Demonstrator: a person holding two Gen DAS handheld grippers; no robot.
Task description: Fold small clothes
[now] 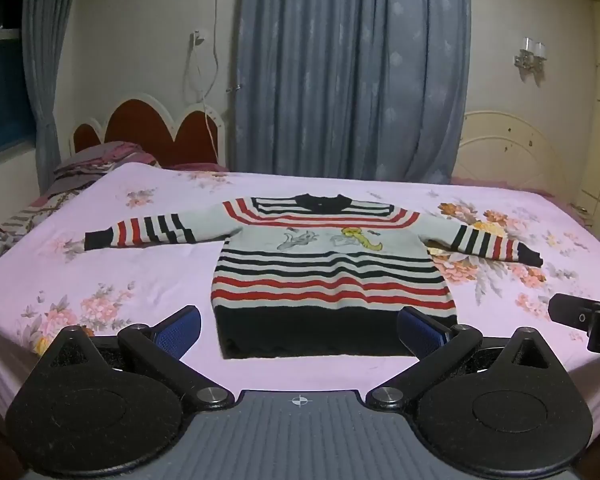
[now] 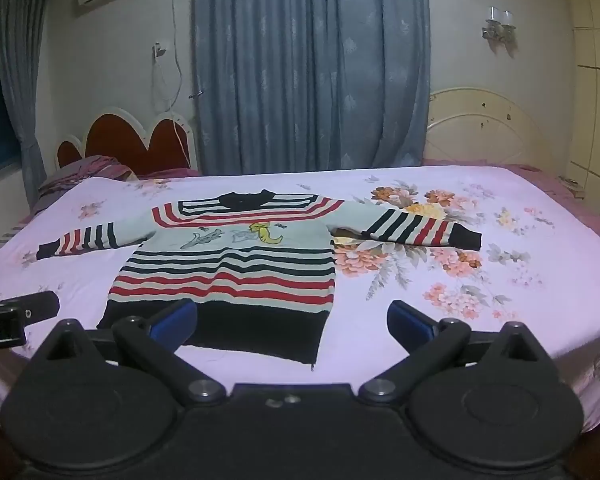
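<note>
The striped sweater (image 1: 332, 264) is lying flat on the bed (image 1: 140, 280) — front up, both sleeves spread outward. The left claw (image 1: 300, 330) is hovering at its dark hem, fingers spread wide, gripping nothing. The right claw (image 2: 292, 322) is hovering alongside — likewise wide, unladen.

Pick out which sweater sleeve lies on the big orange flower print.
The sleeve nearest the cream headboard; the other sleeve lies on plainer pink sheet.
</note>
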